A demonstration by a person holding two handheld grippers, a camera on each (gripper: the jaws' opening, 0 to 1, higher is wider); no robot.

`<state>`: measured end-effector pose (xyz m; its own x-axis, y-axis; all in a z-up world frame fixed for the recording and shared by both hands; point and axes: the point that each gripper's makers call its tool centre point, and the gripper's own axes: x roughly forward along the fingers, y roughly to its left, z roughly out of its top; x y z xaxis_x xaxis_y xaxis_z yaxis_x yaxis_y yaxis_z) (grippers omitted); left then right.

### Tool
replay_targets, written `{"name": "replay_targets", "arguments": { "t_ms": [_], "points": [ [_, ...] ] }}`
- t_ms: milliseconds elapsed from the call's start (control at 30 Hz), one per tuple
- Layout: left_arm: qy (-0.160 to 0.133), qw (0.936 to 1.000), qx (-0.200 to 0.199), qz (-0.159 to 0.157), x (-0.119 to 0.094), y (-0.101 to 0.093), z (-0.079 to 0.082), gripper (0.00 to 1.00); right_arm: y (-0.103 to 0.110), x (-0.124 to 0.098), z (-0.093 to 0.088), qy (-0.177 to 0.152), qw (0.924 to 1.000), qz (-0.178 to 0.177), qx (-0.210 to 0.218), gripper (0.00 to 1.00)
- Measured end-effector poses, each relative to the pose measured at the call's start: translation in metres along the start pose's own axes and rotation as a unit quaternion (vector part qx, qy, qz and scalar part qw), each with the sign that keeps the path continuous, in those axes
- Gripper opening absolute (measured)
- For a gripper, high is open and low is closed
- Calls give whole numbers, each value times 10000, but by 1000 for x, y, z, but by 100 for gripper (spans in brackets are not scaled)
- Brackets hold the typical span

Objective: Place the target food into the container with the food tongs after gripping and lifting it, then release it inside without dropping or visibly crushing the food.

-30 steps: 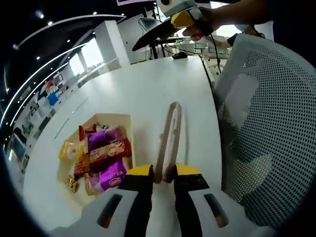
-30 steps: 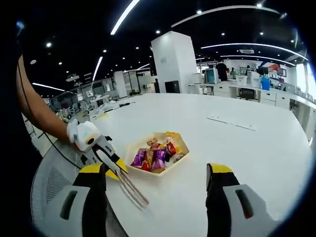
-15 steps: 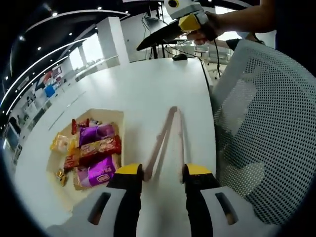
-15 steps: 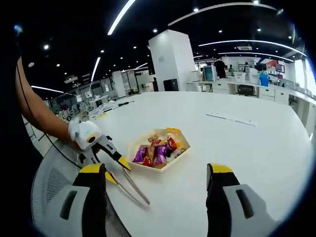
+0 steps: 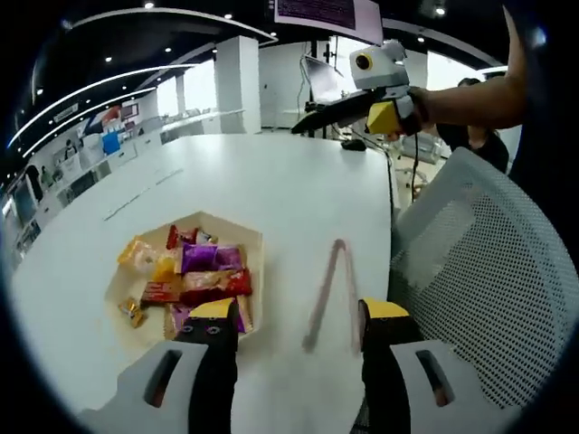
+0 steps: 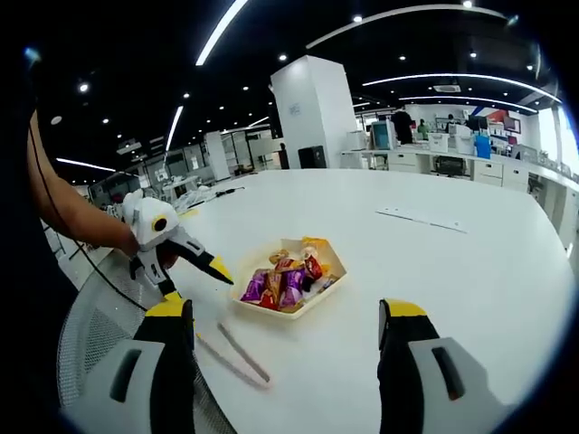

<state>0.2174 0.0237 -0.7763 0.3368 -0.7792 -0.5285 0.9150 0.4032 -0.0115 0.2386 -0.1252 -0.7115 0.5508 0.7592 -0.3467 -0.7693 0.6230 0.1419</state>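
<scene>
Looking along my left gripper (image 5: 291,318), I saw its yellow-tipped black jaws standing wide apart with nothing between them, raised above the round white table (image 5: 271,181). The pale metal food tongs (image 5: 331,291) lay flat on the tabletop just ahead of those jaws, untouched, their two arms joined at the far end and spread apart toward me, pinching nothing. To the left of the tongs, close by but not touching, sat the cream hexagonal tray (image 5: 256,246) holding the wrapped snacks (image 5: 201,276): purple, red and yellow packets heaped together inside it. A white mesh chair back (image 5: 488,280) stood against the table's right edge. Beyond the table I saw my right gripper (image 5: 357,107) held in a hand (image 5: 425,101), its jaws spread in the air.

In the right gripper view (image 6: 288,327) the jaws were likewise parted and empty, high over the table (image 6: 425,262). The tray (image 6: 327,259) of snacks (image 6: 288,282) lay mid-table, and the tongs (image 6: 233,356) rested on the surface to its lower left, arms splayed. The left gripper (image 6: 210,266) hovered above and apart from the tongs, gripped by a hand (image 6: 137,246), its yellow-tipped jaws pointing toward the tray; how far they were parted I could not tell from here
</scene>
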Motion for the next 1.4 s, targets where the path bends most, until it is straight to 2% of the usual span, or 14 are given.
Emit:
{"name": "replay_targets", "arguments": {
  "t_ms": [133,233,300,400,533,633,700,767,867,967,1200,1400],
  "points": [
    [-303,9982,-332,390,-25,23,13,66,-3,-2,3,2,9999,-38,-131,84],
    [-495,9954,-521,636,-44,36,17,73,-7,-5,3,-4,9997,-116,-230,84],
    [-480,9936,-594,832,-57,44,10,76,-12,-7,-3,92,9987,-229,-440,85],
    [-374,9896,-926,1037,-74,48,-6,83,-14,-11,-19,255,9969,-335,-659,85],
    [-277,9888,-975,1098,-90,46,-25,93,-14,-21,-33,237,9963,-442,-704,88],
    [-393,9845,-1179,1236,-101,49,-39,96,-23,-31,-47,284,9938,-749,-767,88],
    [-452,9827,-1259,1282,-105,49,-44,96,-25,-37,-51,127,9940,-809,-724,88],
    [-500,9811,-1348,1294,-108,49,-51,98,-26,-42,-54,123,9933,-902,-717,90],
    [-600,9803,-1351,1308,-111,46,-51,99,-26,-47,-55,61,9932,-927,-702,92],
    [-637,9792,-1420,1302,-112,46,-52,99,-26,-47,-59,71,9946,-907,-497,100],
    [-639,9801,-1300,1358,-117,47,-50,99,-20,-45,-55,52,9951,-809,-566,100],
    [-636,9802,-1286,1365,-118,45,-52,99,-20,-44,-59,125,9953,-809,-516,100]
  ]
}}
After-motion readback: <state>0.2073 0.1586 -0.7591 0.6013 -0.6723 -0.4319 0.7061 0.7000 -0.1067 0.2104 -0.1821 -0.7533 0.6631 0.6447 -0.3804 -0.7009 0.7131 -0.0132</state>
